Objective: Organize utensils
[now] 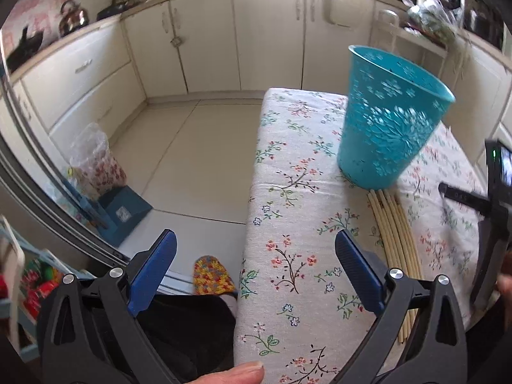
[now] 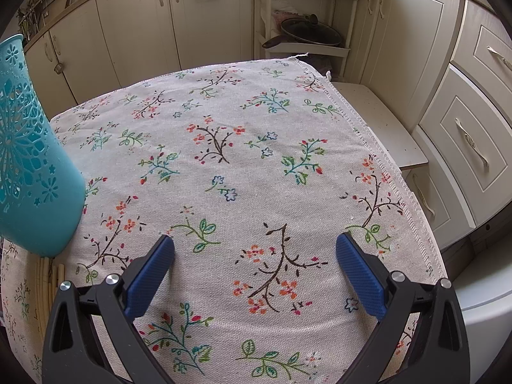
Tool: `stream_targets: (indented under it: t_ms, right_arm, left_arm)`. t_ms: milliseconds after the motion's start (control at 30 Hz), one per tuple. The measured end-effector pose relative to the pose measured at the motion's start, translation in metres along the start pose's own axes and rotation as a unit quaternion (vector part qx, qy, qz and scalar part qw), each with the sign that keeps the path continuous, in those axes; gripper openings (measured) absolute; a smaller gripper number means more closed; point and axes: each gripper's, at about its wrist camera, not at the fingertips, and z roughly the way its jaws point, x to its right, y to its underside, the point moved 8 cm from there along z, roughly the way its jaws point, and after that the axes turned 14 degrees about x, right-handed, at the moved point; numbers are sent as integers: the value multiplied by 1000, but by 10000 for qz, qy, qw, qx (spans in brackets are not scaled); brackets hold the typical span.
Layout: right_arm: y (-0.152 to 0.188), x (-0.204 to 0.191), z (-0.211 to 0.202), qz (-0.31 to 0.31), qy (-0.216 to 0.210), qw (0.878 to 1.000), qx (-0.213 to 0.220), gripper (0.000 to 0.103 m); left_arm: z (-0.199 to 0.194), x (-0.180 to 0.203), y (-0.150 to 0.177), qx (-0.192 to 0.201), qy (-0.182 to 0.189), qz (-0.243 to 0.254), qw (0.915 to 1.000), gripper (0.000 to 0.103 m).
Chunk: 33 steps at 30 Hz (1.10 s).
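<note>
A teal perforated plastic holder [image 1: 388, 120] stands upright on the floral tablecloth [image 1: 288, 172]; it also fills the left edge of the right wrist view, holder [image 2: 28, 160]. A bundle of pale wooden chopsticks [image 1: 396, 236] lies flat on the cloth just in front of the holder, partly behind my left gripper's right finger; chopsticks [image 2: 48, 284] show at lower left in the right wrist view. My left gripper [image 1: 256, 272] is open with nothing between its fingers, straddling the table's left edge. My right gripper [image 2: 255, 272] is open above bare cloth [image 2: 243, 147], right of the holder.
Cream kitchen cabinets [image 1: 204, 32] ring the room. A tiled floor [image 1: 198, 147] lies left of the table, with a blue box [image 1: 124, 211] and a plastic bag [image 1: 96, 160]. A shelf rack with a lidded pan [image 2: 310, 32] stands beyond the table. A thumb [image 1: 236, 372] shows at the bottom.
</note>
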Motion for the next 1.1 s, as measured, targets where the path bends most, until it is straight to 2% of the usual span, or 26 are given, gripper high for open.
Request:
stream_targets:
  t_ms: [200, 233, 300, 367, 467, 533, 600, 667, 767, 933, 1100]
  right_arm:
    - [0, 1, -1, 151, 102, 9998, 20, 96]
    - [0, -1, -1, 108, 110, 9999, -79, 96]
    - [4, -8, -10, 207, -237, 9987, -401, 96]
    - [-1, -14, -43, 283, -526, 9982, -21, 96]
    - [-12, -25, -115, -83, -725, 9945, 754, 96]
    - [-15, -29, -165, -200, -920, 9892, 1121, 96]
    - [-18, -28, -204, -139, -1063, 9860, 1277, 96]
    - [-4, -28, -240, -13, -1033, 9827, 1537, 96]
    - [33, -38, -278, 130, -1152, 9821, 1485, 96]
    - [80, -57, -316, 298, -1367, 9811, 1340, 96]
    - [88, -69, -334, 113, -1443, 9781, 1498, 96]
  left_arm:
    - [-13, 3, -11, 135, -178, 129, 9997, 95]
    - [-16, 2, -12, 165, -215, 127, 9996, 95]
    - [-22, -2, -15, 203, -257, 120, 9994, 95]
    - [-32, -4, -19, 275, -281, 111, 9992, 95]
    - [-49, -4, -22, 404, -273, 165, 9987, 95]
    - [-61, -1, -23, 467, -247, 241, 9983, 95]
    - [-76, 2, -24, 562, -202, 314, 9977, 95]
    - [-91, 3, -23, 660, -185, 361, 9970, 95]
    - [-115, 2, -15, 718, -124, 284, 9969, 95]
    - [-147, -3, 5, 688, -69, 129, 9975, 95]
    - [-178, -3, 15, 851, -9, 128, 9963, 95]
